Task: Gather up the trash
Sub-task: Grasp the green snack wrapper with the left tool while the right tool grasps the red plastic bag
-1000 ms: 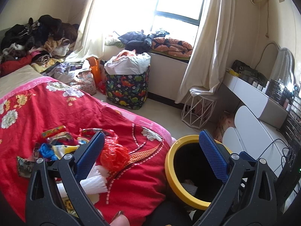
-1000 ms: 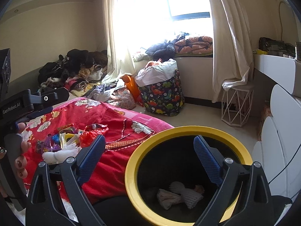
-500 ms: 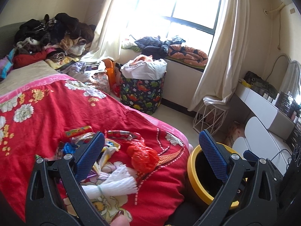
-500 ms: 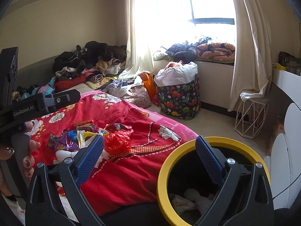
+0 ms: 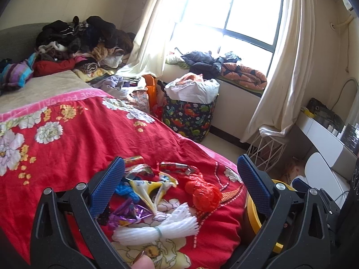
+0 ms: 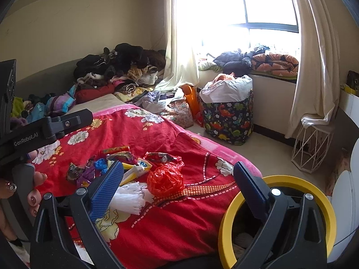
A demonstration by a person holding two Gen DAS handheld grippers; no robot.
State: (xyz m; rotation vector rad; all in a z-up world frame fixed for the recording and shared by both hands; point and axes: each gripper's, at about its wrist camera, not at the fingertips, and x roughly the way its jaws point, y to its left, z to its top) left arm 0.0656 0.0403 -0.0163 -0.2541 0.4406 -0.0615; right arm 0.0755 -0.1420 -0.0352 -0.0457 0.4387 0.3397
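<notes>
Trash lies on the red floral blanket (image 5: 74, 139): a crumpled red plastic bag (image 5: 205, 194) (image 6: 165, 180), a white foam net (image 5: 157, 229) (image 6: 130, 196), a yellow-white wrapper (image 5: 152, 188), blue and purple wrappers (image 6: 89, 170). The yellow-rimmed black bin (image 6: 278, 181) stands by the bed's right side, with pale trash inside; its rim shows in the left wrist view (image 5: 253, 215). My left gripper (image 5: 180, 186) is open and empty above the pile. My right gripper (image 6: 178, 188) is open and empty, between the red bag and the bin. The left gripper's body (image 6: 44, 127) shows at the left.
A clothes pile (image 5: 83, 42) lies at the bed's head. A dinosaur-print hamper (image 5: 190, 112) stands under the window. A white wire stool (image 6: 311, 148) and a white desk (image 5: 323, 139) are to the right. Bare floor lies between bed and stool.
Both grippers swung left, away from the bin and toward the trash pile on the bed. The bin has slid to the right of both views. Both stayed open and empty.
</notes>
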